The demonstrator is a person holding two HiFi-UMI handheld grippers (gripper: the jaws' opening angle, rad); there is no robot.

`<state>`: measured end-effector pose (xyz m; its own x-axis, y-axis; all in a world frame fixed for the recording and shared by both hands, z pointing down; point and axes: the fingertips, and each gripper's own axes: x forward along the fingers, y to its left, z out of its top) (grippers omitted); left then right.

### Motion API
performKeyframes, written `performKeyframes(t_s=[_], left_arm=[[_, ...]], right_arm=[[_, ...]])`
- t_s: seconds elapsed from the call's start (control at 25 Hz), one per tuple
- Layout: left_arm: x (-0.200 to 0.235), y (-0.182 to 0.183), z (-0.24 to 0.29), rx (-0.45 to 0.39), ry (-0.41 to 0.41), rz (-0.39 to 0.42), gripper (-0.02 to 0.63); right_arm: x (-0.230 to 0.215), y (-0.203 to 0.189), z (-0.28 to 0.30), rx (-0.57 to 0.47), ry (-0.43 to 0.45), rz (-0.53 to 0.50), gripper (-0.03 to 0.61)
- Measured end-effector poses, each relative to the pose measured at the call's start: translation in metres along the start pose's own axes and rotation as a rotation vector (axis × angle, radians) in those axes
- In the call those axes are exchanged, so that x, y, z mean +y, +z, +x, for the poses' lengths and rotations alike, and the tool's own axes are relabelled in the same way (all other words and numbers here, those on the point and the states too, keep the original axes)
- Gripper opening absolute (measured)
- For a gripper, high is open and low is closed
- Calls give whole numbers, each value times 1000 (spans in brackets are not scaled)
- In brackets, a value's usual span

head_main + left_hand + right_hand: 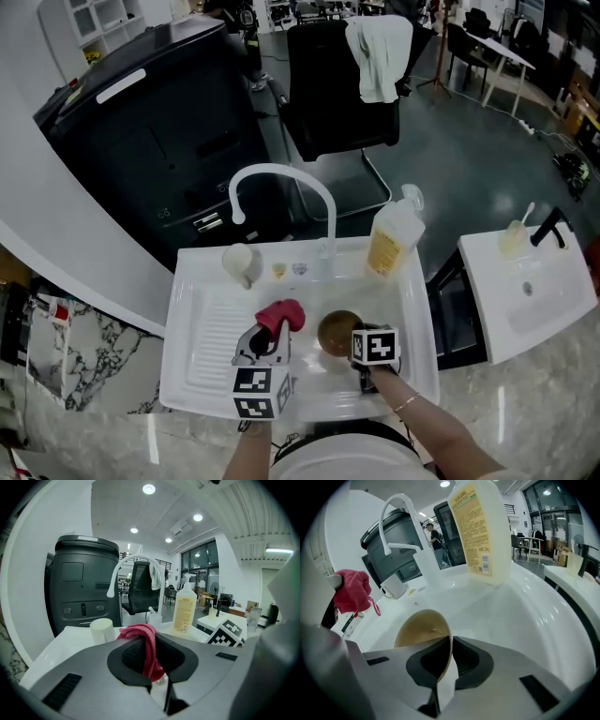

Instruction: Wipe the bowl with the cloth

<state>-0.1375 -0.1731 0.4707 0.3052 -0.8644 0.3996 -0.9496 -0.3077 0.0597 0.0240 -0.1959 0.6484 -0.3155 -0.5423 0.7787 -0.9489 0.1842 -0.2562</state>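
Note:
A tan bowl (337,332) hangs tilted over the white sink basin (412,319). My right gripper (449,660) is shut on the bowl (423,634), its rim pinched between the jaws. A red cloth (280,317) hangs just left of the bowl, bunched up. My left gripper (151,657) is shut on the cloth (146,645), which drapes over and between the jaws. In the right gripper view the cloth (351,591) shows at the far left, apart from the bowl.
A white arched faucet (281,187) rises behind the basin. A yellow soap bottle (392,238) stands at the back right, a white cup (240,262) at the back left. A ribbed drainboard (214,339) lies left of the basin. A second sink (525,291) is at right.

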Motion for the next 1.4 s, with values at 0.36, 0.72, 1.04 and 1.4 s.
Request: performKeyframes(t_s=[0.36, 0.72, 1.04, 1.4], left_arm=[[3, -9, 11, 39, 3, -23, 48], [8, -14, 19, 53, 21, -43, 48], [12, -20, 21, 79, 27, -56, 48], [14, -28, 24, 102, 29, -70, 48]], right_arm=[[-13, -16, 34, 73, -18, 6, 17], [-25, -33, 62, 141, -47, -13, 17], [-26, -48, 75, 198, -32, -15, 16], [-26, -61, 86, 243, -34, -46, 17]])
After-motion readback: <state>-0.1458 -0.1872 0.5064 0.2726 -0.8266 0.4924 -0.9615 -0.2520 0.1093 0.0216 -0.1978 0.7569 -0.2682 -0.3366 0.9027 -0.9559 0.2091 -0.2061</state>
